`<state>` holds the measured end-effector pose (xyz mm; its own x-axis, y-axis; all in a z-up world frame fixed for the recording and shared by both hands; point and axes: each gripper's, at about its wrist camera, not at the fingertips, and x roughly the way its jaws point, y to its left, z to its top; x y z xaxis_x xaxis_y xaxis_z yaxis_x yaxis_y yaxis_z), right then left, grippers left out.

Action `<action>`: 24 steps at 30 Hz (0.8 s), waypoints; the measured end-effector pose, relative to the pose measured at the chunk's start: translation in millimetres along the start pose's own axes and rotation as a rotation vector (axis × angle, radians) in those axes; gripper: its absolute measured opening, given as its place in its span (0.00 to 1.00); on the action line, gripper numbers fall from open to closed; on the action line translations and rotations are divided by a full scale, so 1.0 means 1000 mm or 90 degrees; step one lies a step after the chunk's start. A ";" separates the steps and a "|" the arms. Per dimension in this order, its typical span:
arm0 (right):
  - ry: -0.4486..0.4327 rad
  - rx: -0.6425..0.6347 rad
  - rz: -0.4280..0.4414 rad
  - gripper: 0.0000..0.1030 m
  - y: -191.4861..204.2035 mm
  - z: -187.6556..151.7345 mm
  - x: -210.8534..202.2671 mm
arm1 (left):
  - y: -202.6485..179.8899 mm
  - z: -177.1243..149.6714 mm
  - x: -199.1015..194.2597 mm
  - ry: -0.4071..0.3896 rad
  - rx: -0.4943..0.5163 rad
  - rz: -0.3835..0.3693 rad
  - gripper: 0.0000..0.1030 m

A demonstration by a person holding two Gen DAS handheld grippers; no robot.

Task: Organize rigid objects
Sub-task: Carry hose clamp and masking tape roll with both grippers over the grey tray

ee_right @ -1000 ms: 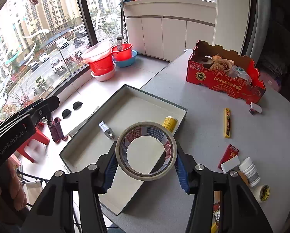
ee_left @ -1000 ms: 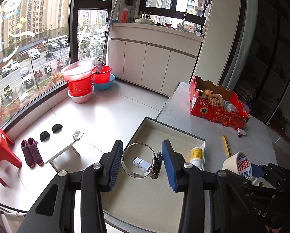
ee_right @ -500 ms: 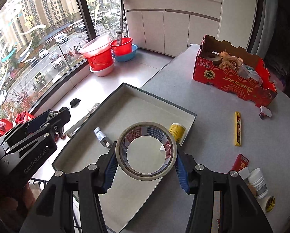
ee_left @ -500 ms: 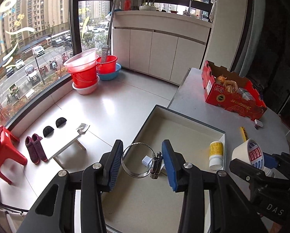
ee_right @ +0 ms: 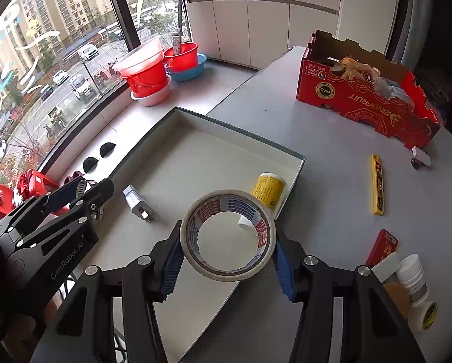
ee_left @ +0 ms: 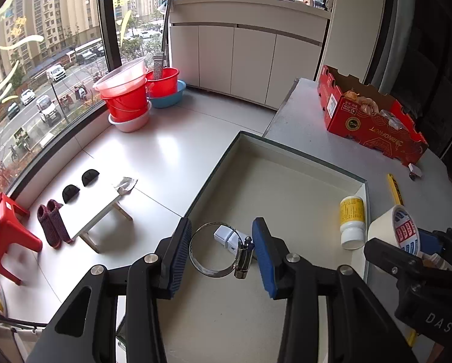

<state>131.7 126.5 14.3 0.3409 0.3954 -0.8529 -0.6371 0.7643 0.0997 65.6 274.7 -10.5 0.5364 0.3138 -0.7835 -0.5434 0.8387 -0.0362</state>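
My left gripper is shut on a metal hose clamp and holds it above the near left part of the shallow open box. My right gripper is shut on a roll of tape and holds it above the box's near right part; the roll also shows in the left wrist view. In the box lie a white plug adapter, also seen behind the clamp, and a small yellow-labelled bottle on its side.
A red cardboard fruit box stands at the table's far side. A yellow utility knife, a red packet, a white bottle and a small white item lie right of the box. The table edge drops to the floor on the left.
Both grippers have come lower and forward over the box, so the adapter and bottle look nearer. Each still holds the same object.
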 end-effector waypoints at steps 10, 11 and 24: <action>0.015 0.004 0.002 0.53 -0.003 -0.001 0.012 | -0.003 -0.002 0.014 0.016 0.003 0.002 0.44; 0.016 0.004 0.002 0.53 -0.003 -0.001 0.013 | -0.004 -0.002 0.015 0.018 0.003 0.002 0.44; 0.026 0.006 0.003 0.53 -0.005 -0.001 0.022 | -0.006 -0.003 0.028 0.032 0.007 0.005 0.43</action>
<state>141.7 131.5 -5.5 0.3096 0.3781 -0.8724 -0.6321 0.7673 0.1082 82.2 276.9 -34.6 0.4991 0.2985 -0.8135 -0.5406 0.8410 -0.0231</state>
